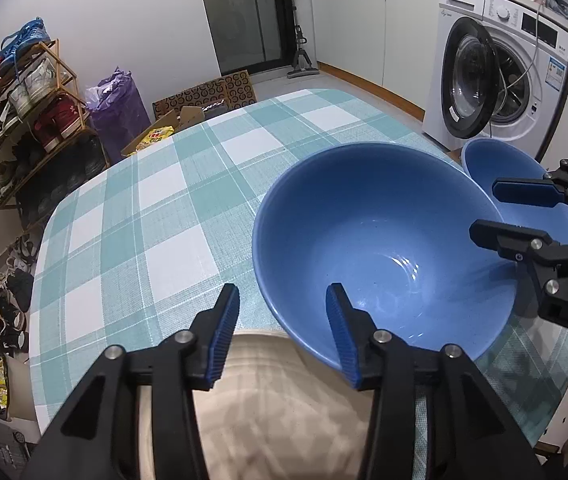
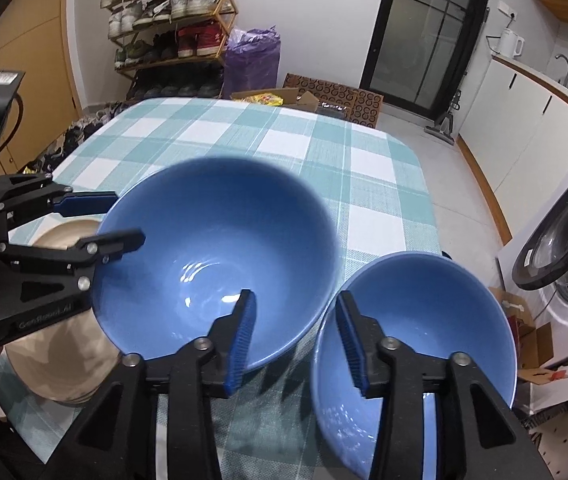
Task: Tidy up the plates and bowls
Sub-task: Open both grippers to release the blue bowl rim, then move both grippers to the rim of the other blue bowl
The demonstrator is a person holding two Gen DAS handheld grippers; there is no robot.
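- Large blue bowl (image 1: 364, 240) upright on the checked desk (image 1: 144, 200), mid-frame in both wrist views. Small blue bowl (image 2: 424, 320) just beside it at 3 o'clock in the right wrist view, rims close; contact not resolvable.
- Beige plate (image 1: 276, 392) at 8 o'clock of the large bowl, partly under its flank. Cannot tell whether the bowl rests on it.
- Left gripper (image 1: 282, 296) jaws apart, straddling the large bowl's rim at the plate side: one pad inside, one outside, neither pressing.
- Right gripper (image 2: 295, 300) likewise apart, inner finger over the large bowl's well, outer finger over the small bowl; nothing clamped.
- Step in hand, as judged: two-sided hold on the large bowl's rim, either starting or ending; sorting not finished, three pieces loose side by side.
- For a clean grip: seat both pads squarely on the wall below the lip, close evenly at opposite sides, lift level.
- Risk: outer right finger nudging the small bowl at 3 o'clock.
- Bowls: glazed, glossy, smooth, deep round walls, thin rims; likely slippery against ribbed blue pads.
- Plate: matte beige, shallow, faint concentric ridges.
- Desk cover: woven teal-and-white check, textured, probably good friction.
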